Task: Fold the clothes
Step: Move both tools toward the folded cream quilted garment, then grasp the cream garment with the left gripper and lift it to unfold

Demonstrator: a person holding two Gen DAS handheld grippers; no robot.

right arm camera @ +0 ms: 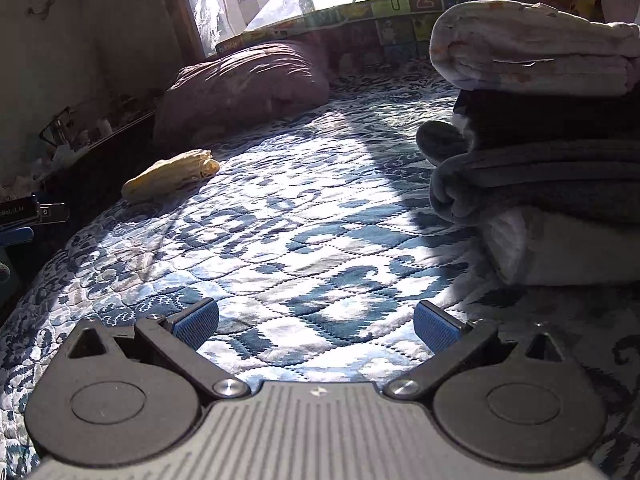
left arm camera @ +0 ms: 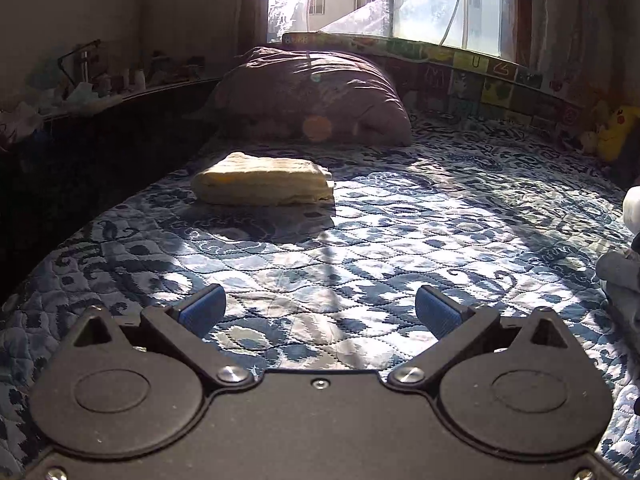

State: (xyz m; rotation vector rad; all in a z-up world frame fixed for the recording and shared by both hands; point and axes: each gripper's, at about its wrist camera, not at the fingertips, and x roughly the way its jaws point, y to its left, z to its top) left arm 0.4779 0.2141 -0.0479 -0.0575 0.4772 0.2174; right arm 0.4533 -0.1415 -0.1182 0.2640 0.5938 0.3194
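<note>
Over the quilted bed (left arm camera: 360, 216), left claw (left arm camera: 320, 314) and right claw (right arm camera: 316, 322) both spread wide, pinching nothing. Ahead on the quilt, 1 folded yellow cloth (left arm camera: 264, 180) just before the pillow (left arm camera: 312, 96). Beside the right claw, a stack of folded clothes (right arm camera: 536, 128).

Folded yellow cloth (left arm camera: 264, 179), a flat, thick rectangular bundle lying on the bed's quilt (left arm camera: 360, 240) near the pillow (left arm camera: 312, 96). Stack of folded clothes (right arm camera: 536, 140) at the right: pale printed piece on top, then dark, grey and white layers, edges roughly aligned.
</note>
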